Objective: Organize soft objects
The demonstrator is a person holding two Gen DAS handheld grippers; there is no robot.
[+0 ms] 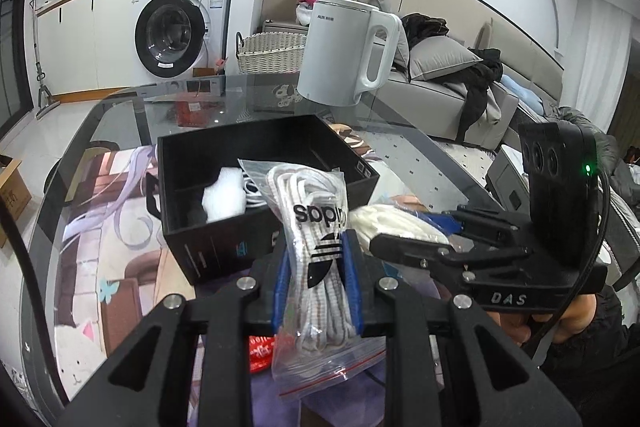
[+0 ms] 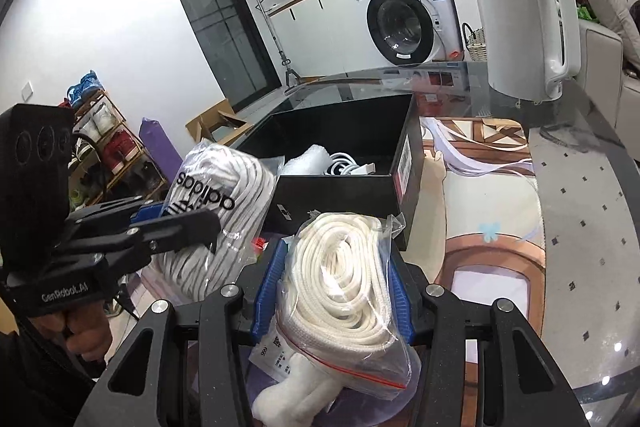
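My left gripper (image 1: 318, 267) is shut on a clear zip bag of white-and-grey laces printed with an adidas logo (image 1: 316, 239), held just in front of an open black box (image 1: 264, 163). The bag and left gripper also show in the right wrist view (image 2: 216, 211). My right gripper (image 2: 338, 287) is shut on a clear zip bag of cream laces (image 2: 344, 279), held just before the box's near wall (image 2: 340, 195). That cream bag shows in the left wrist view (image 1: 396, 227). Inside the box lie white foam (image 1: 224, 199) and a white cable (image 2: 352, 163).
A white electric kettle (image 1: 348, 51) stands on the glass table (image 1: 420, 151) behind the box. A red packet (image 1: 262, 351) lies under the left gripper. A sofa with clothes (image 1: 460, 75) is at the right, a washing machine (image 1: 180, 27) and wicker basket (image 1: 272, 53) beyond.
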